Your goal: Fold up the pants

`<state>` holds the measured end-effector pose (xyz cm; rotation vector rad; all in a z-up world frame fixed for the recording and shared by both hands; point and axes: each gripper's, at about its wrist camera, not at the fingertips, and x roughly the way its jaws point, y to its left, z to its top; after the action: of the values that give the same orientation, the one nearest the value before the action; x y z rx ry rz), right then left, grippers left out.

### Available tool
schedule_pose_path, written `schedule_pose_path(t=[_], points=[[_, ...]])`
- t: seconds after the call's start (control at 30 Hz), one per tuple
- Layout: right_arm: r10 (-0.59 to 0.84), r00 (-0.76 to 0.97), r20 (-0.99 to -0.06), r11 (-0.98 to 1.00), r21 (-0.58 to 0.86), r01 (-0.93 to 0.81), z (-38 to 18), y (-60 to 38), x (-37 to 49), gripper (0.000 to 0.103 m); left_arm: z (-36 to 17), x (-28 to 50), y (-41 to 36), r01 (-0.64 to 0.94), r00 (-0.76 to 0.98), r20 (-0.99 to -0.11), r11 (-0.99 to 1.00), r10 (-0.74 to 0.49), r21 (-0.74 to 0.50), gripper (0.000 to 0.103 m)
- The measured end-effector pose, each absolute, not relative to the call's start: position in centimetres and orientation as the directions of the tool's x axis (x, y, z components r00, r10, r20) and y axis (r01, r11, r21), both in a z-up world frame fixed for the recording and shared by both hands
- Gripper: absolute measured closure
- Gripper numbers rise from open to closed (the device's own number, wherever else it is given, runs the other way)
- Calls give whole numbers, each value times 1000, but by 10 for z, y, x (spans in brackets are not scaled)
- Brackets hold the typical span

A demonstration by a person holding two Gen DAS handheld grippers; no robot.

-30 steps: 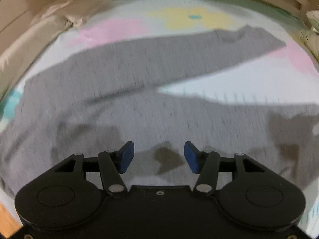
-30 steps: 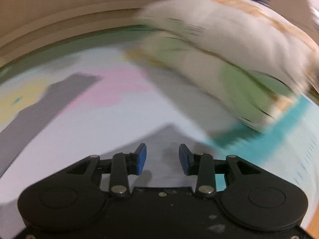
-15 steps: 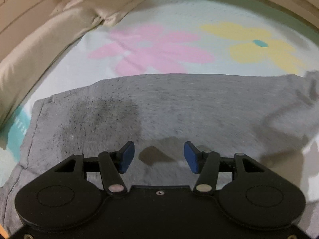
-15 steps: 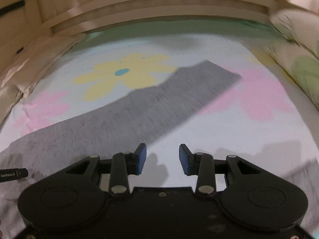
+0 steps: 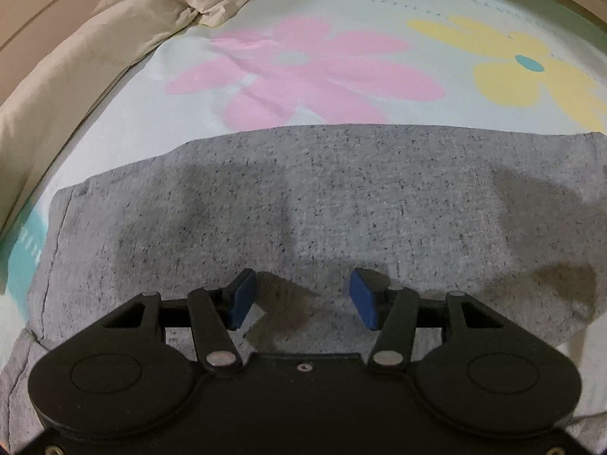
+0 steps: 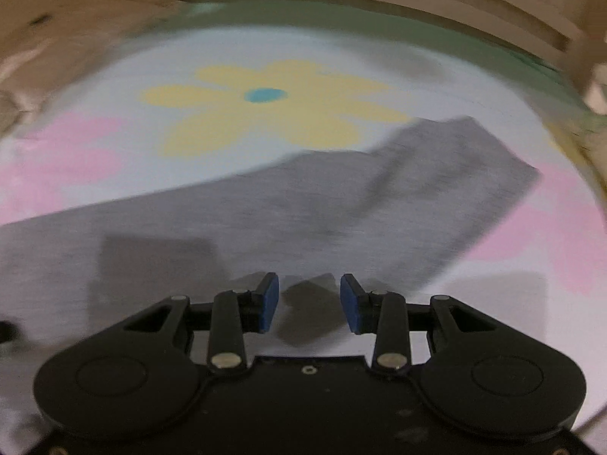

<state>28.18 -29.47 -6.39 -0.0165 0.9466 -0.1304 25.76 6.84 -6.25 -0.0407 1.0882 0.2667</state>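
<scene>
Left wrist view: heathered grey knit pants (image 5: 322, 204) flat on flowered bed sheet (image 5: 341, 7) — long axis crosswise, directly beneath left gripper (image 5: 301, 299), fingers open, empty; right gripper (image 6: 309, 301) likewise open — near leg end.

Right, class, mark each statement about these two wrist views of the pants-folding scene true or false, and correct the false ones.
1. The grey pants lie spread on a flower-print sheet. True.
2. The left gripper is clamped on the fabric. False: its jaws stand apart above the cloth, nothing between them.
3. The yellow flower has a blue-green centre. True.
4. The right gripper holds a pant leg. False: it is open and empty.
5. A beige pillow lies on top of the pants. False: it lies beside the sheet's edge, apart from them.
</scene>
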Motion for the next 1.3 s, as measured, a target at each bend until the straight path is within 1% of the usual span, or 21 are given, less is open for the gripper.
schedule_pose_path(t=[0.13, 0.2, 0.27, 0.33, 0.43, 0.53, 0.6, 0.67, 0.73, 0.77, 0.83, 0.87, 0.9, 0.93, 1.0, 1.07, 1.2, 1.3], points=[[-247, 508, -826, 958, -127, 259, -77, -346, 289, 65, -65, 263, 64, -232, 441, -876, 968, 195, 99, 43], [-247, 486, -838, 941, -89, 326, -77, -372, 287, 65, -66, 265, 63, -222, 446, -872, 969, 201, 109, 43], [-215, 508, -834, 924, -5, 382, -70, -391, 284, 65, -65, 262, 59, -206, 455, -866, 971, 207, 124, 43], [-173, 558, -812, 913, 80, 401, -60, -397, 285, 64, -66, 261, 59, -204, 455, -867, 971, 205, 122, 43], [-88, 630, -772, 909, 196, 367, -45, -387, 293, 64, -66, 264, 66, -232, 441, -877, 968, 192, 95, 44], [7, 645, -764, 927, 247, 282, -46, -364, 310, 64, -66, 263, 68, -251, 431, -884, 965, 180, 74, 44], [58, 624, -780, 936, 260, 238, -55, -347, 321, 64, -67, 266, 72, -243, 429, -886, 967, 174, 72, 43], [69, 583, -810, 942, 245, 229, -70, -339, 330, 64, -68, 269, 76, -240, 425, -890, 969, 165, 65, 43], [-5, 538, -843, 944, 173, 279, -84, -343, 335, 66, -68, 272, 80, -250, 416, -896, 967, 153, 48, 43], [-59, 514, -856, 937, 131, 325, -91, -350, 335, 74, -68, 273, 83, -258, 412, -900, 965, 145, 37, 43], [-66, 531, -845, 912, 165, 376, -92, -368, 333, 74, -67, 276, 86, -269, 404, -904, 963, 137, 26, 43], [-91, 512, -854, 893, 157, 422, -91, -376, 335, 74, -67, 277, 88, -272, 401, -906, 962, 136, 24, 43], [-116, 496, -861, 879, 143, 455, -88, -382, 337, 66, -67, 277, 88, -274, 399, -907, 961, 137, 25, 43], [-142, 492, -859, 870, 128, 477, -84, -385, 340, 62, -66, 276, 87, -278, 398, -907, 960, 139, 25, 44], [-165, 520, -838, 874, 120, 471, -71, -389, 343, 62, -65, 278, 90, -290, 403, -905, 957, 135, 14, 44], [-120, 567, -815, 890, 164, 424, -61, -384, 355, 58, -62, 279, 94, -307, 417, -899, 952, 135, 1, 44], [-82, 568, -819, 888, 198, 414, -60, -367, 390, 57, -54, 276, 94, -312, 452, -876, 950, 169, 22, 44], [-75, 559, -826, 868, 222, 444, -64, -357, 409, 57, -50, 276, 96, -322, 474, -858, 946, 200, 42, 44]])
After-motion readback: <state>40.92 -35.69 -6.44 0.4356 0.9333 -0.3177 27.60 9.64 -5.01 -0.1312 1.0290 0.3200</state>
